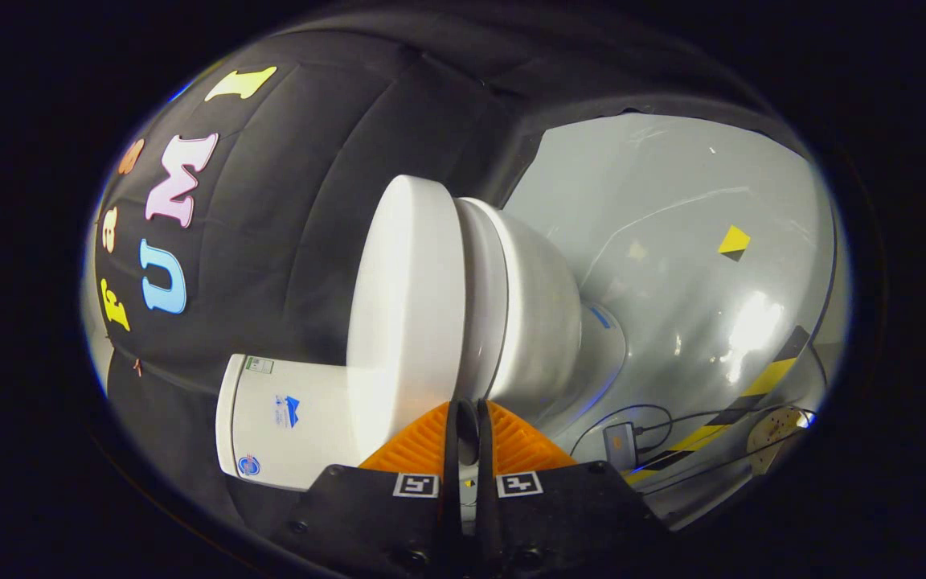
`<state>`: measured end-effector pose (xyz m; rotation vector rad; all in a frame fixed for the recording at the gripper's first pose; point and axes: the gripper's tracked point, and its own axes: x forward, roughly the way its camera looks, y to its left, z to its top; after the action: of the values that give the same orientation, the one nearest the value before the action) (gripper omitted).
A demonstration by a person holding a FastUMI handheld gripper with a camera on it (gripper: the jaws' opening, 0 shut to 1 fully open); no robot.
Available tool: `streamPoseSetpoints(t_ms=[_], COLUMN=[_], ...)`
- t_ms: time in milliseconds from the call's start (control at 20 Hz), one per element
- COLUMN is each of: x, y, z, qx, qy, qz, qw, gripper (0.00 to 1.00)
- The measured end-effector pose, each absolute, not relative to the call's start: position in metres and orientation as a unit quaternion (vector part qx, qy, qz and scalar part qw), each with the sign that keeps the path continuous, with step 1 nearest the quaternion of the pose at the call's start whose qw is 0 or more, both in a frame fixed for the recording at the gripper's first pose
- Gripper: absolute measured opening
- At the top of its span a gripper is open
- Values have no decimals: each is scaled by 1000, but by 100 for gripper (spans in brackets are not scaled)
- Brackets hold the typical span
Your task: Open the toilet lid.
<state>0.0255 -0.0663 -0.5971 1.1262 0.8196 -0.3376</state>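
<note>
The view is rolled on its side, so the white toilet lies sideways in it. Its thick white lid point(407, 305) rests flat against the seat and the bowl point(535, 322), with only a thin seam between them. The tank point(286, 418) sits beside the hinge end of the lid. My gripper point(467, 412) is shut, with only a narrow slit between the fingers. The tips are right at the lid's rim, where the seam between lid and seat runs. Nothing is pressed between the fingers.
The black cloth wall stands behind the lid and tank. A glossy grey floor point(672, 241) spreads beyond the bowl, with a yellow marker point(734, 241), a yellow-and-black tape strip point(752, 398), and a small adapter point(620, 441) with cables near the toilet base.
</note>
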Motion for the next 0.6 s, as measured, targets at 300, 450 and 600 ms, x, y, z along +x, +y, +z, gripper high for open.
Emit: streamPoseSetpoints(t_ms=[300,450,600], x=[29,35,44], y=[-61,-57,-50], z=[-580,-560,-531], qx=[474,437,393], qy=[390,397,393], qz=[-151,-144,-134], qw=[775,794,821], gripper=[10,10,9])
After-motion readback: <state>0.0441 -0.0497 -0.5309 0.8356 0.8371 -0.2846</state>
